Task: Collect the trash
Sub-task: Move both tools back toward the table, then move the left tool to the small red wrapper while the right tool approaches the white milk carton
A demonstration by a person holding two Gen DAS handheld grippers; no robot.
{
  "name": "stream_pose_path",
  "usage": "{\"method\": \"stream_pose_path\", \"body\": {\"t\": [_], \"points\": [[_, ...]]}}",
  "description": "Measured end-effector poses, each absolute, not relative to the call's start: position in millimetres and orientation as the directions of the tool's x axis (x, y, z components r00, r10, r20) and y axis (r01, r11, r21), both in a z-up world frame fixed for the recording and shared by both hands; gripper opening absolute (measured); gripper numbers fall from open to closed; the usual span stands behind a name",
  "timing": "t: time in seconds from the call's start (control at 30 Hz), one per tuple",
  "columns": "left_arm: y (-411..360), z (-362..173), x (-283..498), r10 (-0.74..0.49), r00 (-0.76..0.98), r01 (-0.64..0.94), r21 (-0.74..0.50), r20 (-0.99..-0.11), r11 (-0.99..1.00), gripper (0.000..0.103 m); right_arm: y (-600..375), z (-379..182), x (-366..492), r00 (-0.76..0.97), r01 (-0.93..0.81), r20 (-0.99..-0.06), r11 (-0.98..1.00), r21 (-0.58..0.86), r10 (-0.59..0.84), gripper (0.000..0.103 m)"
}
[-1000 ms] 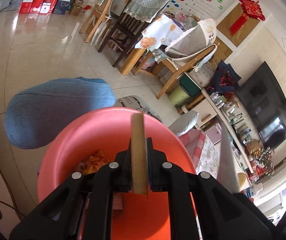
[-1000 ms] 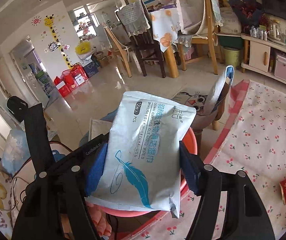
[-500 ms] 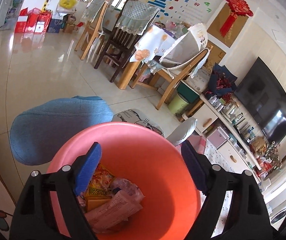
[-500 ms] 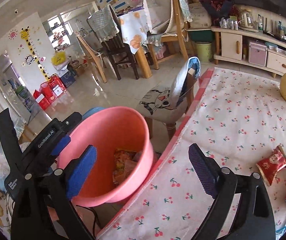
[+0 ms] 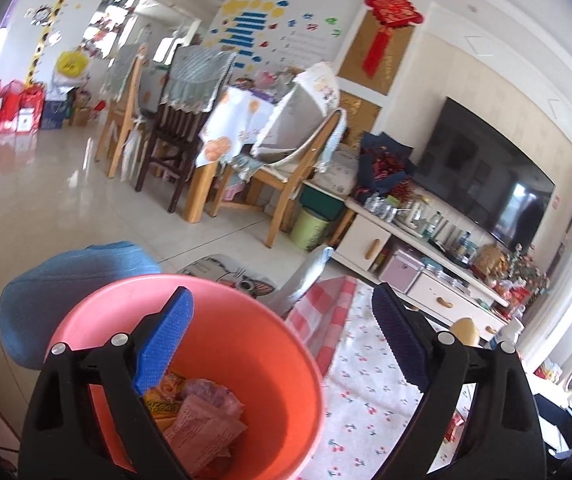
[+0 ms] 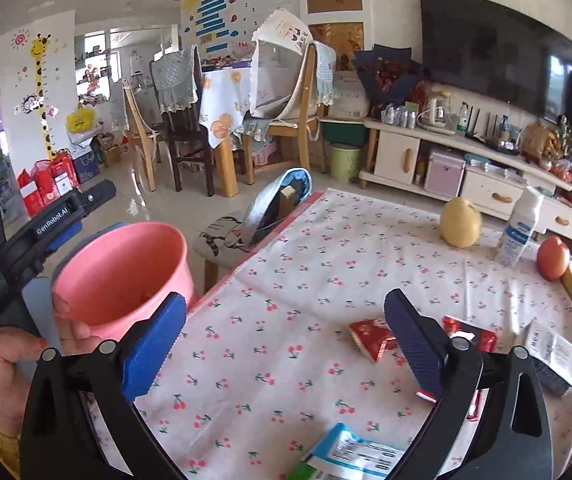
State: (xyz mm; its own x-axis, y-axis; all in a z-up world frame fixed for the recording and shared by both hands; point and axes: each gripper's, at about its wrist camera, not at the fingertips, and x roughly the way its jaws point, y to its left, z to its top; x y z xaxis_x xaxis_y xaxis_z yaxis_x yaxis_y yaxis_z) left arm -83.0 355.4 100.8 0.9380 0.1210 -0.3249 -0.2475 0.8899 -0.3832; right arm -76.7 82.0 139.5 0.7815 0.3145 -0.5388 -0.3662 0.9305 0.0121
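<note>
Over the pink bin [image 5: 270,364], left gripper [image 5: 282,340] sits with jaws wide apart, nothing between the blue pads [image 5: 162,340]; jaws have just been opening. Bin stands just beside the table edge, next to a blue cushion [image 5: 46,300], and holds crumpled wrappers [image 5: 202,420] at the bottom. Right gripper [image 6: 286,344] hangs above the cherry-print tablecloth [image 6: 286,272], jaws also spread wide and just been opening, empty. Trash left on the cloth: a red snack wrapper [image 6: 369,338] just inside the right pad, a second red wrapper [image 6: 473,336] partly hidden behind that finger, a white printed packet [image 6: 553,350] at the right edge, and a blue-white pack [image 6: 349,456] at the near edge. Also on the table, well apart from the wrappers: a yellow round fruit [image 6: 459,224], a white bottle [image 6: 519,228], an orange-red fruit [image 6: 551,258]. A hand [image 6: 10,360] grips the left tool beside the bin in the right wrist view.
</note>
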Motion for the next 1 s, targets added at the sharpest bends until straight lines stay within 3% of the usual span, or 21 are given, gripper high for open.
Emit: {"method": "stream_pose_path", "body": {"t": [0.13, 0.43, 1.0], "points": [[328.7, 112.0, -89.5, 0.076, 0.953, -0.180, -0.344, -0.295, 0.922, 0.093, 59.6, 142.3, -89.4, 0.830, -0.304, -0.506, 0.951, -0.059, 0.234, 0.098], [279.4, 141.2, -103.7, 0.040, 0.966, -0.111, -0.269, -0.257, 0.957, 0.096, 13.0, 146.5, -101.8, 0.863, -0.214, -0.480, 0.975, -0.061, 0.159, 0.098], [191.4, 137.9, -98.8, -0.105, 0.894, 0.024, -0.189, -0.435, 0.982, 0.096, -53.1, 132.6, -119.3, 0.892, -0.143, -0.441, 0.988, -0.061, 0.102, 0.098]]}}
